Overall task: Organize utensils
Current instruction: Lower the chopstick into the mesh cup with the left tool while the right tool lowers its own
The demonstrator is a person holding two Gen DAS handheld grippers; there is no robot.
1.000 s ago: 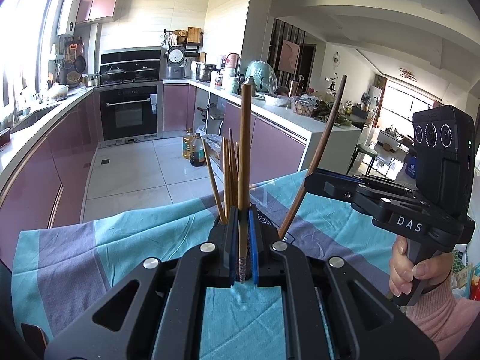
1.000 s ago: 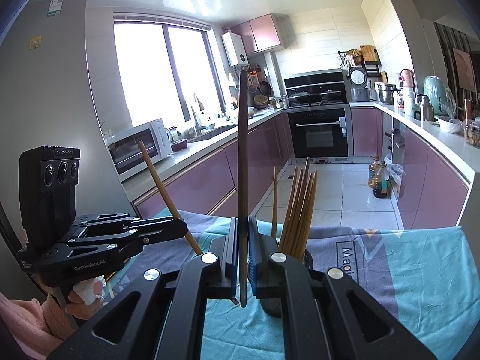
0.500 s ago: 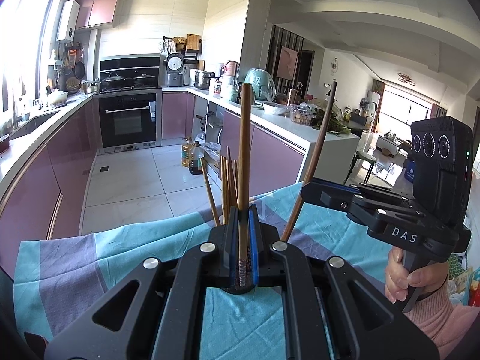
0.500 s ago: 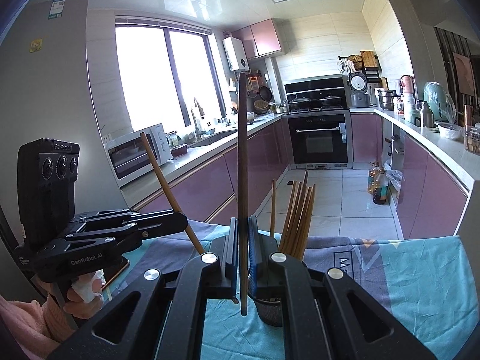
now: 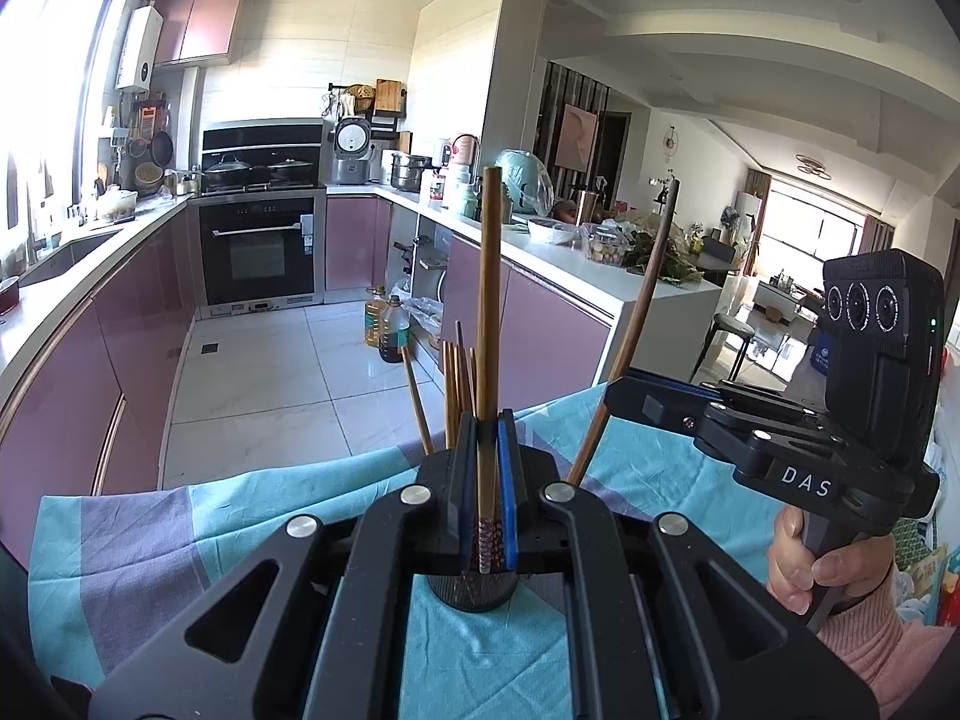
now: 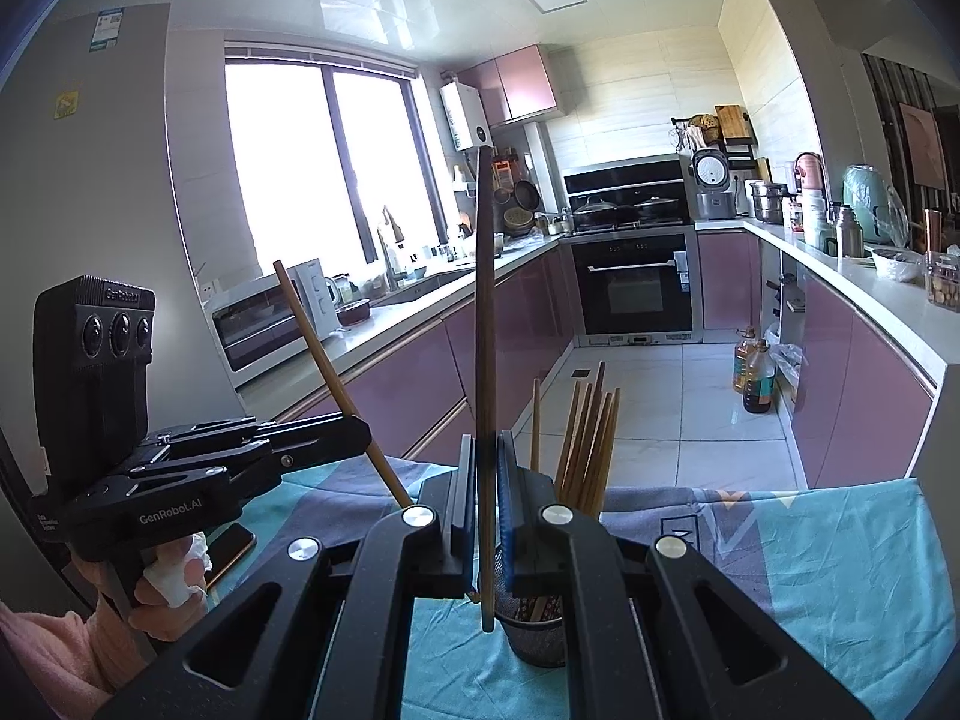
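Observation:
My left gripper (image 5: 487,468) is shut on a light brown chopstick (image 5: 491,312) held upright, its patterned end just above a black mesh holder (image 5: 474,591). Several chopsticks (image 5: 456,384) stand in that holder. My right gripper (image 6: 486,480) is shut on a dark brown chopstick (image 6: 483,324), also upright, beside the holder (image 6: 537,630) with its chopsticks (image 6: 585,438). Each gripper shows in the other's view: the right one (image 5: 624,396) at right, the left one (image 6: 354,429) at left.
The holder stands on a teal and purple cloth (image 5: 150,540) over the table. A phone (image 6: 231,546) lies on the cloth at left. Behind are purple kitchen cabinets (image 6: 420,372), an oven (image 5: 258,252) and oil bottles (image 5: 387,330) on the tiled floor.
Both grippers have risen and tilted back a little with their chopsticks, so the holder's base shows below the jaws. Both grips are unchanged.

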